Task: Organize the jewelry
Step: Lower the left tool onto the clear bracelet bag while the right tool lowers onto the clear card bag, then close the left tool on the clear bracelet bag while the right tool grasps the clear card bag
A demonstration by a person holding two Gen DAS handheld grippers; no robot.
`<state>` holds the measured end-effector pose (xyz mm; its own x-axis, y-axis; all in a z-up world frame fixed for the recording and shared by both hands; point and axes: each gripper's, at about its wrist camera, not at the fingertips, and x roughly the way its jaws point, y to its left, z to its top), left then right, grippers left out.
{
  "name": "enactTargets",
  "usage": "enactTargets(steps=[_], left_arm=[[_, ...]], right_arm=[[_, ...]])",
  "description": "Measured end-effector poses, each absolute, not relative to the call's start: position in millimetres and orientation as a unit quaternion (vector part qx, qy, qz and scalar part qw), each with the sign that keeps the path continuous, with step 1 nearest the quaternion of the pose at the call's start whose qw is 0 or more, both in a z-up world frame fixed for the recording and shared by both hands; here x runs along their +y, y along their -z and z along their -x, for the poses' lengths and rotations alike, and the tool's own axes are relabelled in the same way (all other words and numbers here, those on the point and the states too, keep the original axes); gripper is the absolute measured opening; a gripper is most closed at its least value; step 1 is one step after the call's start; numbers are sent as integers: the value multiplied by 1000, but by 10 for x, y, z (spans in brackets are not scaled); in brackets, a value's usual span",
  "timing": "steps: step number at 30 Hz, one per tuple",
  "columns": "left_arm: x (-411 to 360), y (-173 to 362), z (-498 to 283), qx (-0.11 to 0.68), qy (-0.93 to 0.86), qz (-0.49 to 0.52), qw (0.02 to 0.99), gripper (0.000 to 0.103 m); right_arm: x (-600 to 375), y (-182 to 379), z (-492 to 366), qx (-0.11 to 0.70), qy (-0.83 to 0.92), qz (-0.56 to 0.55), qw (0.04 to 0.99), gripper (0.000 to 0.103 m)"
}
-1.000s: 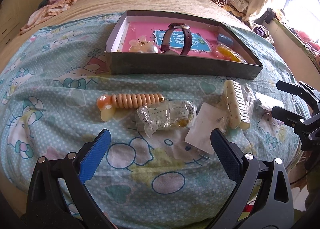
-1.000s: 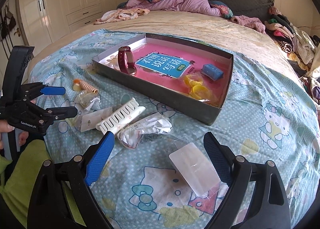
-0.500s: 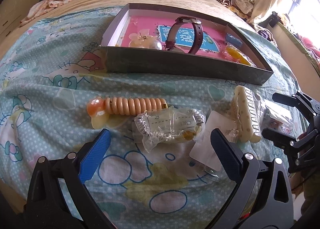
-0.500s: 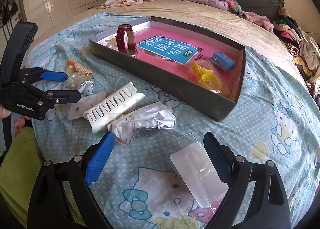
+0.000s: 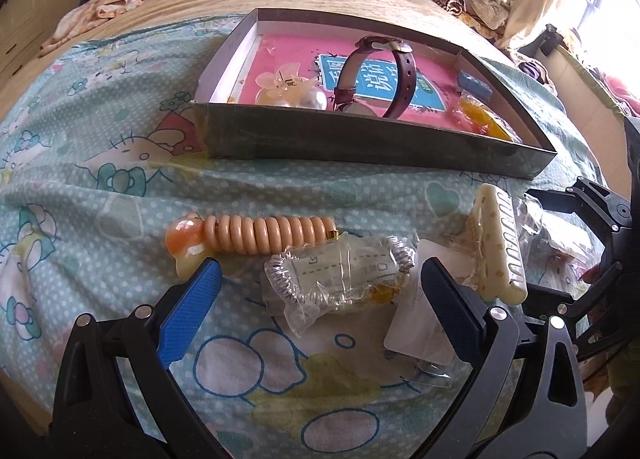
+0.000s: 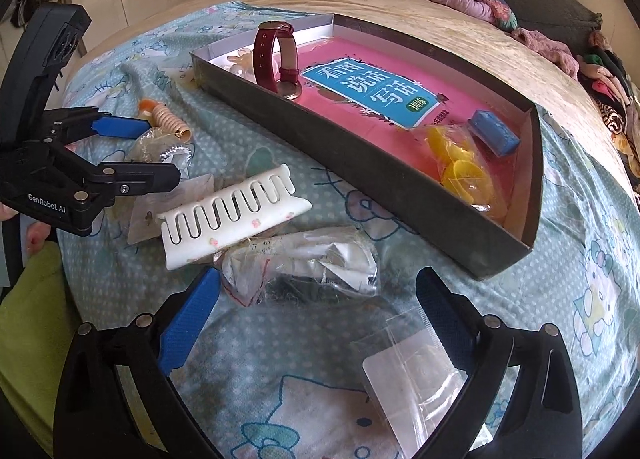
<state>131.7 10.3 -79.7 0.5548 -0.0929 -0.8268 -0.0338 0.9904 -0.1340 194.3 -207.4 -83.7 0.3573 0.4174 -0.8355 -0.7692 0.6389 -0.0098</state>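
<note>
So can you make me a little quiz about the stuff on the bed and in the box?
1. True or false: the watch stands inside the box.
2. Which lies outside the box? A) blue eraser B) white hair claw C) yellow pieces in a bag
3. Fill in: the right tool holds ____.

Key: 1 true; 2 B; 3 nothing, its jaws are wide open over a crumpled clear bag.

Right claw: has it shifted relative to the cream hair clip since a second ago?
Yes. The right claw, jaws just widened and empty, has closed in on the crumpled bag beside the hair clip.
</note>
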Motion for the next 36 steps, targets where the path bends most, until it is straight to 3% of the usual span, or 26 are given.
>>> enactTargets(steps=[3, 6, 8, 11, 36], left_arm=[[93, 795, -1326, 469, 19, 66, 880, 92], [85, 789, -1319, 467, 22, 64, 882, 83], [82, 782, -1309, 464, 26, 66, 883, 78], [59, 775, -1291, 461, 35, 66, 884, 62], [9, 369, -981, 414, 54, 70, 906, 61]], right_arm=[[-2019, 878, -1949, 432, -374, 207, 794, 98], [-1985, 922, -1935, 429, -369, 209, 797, 97], [-1988, 906, -1920, 423, -378, 202, 798, 82], [-2023, 869, -1913, 420, -377, 195, 802, 76], [-2481, 347, -1663, 377, -356, 133, 845, 75]])
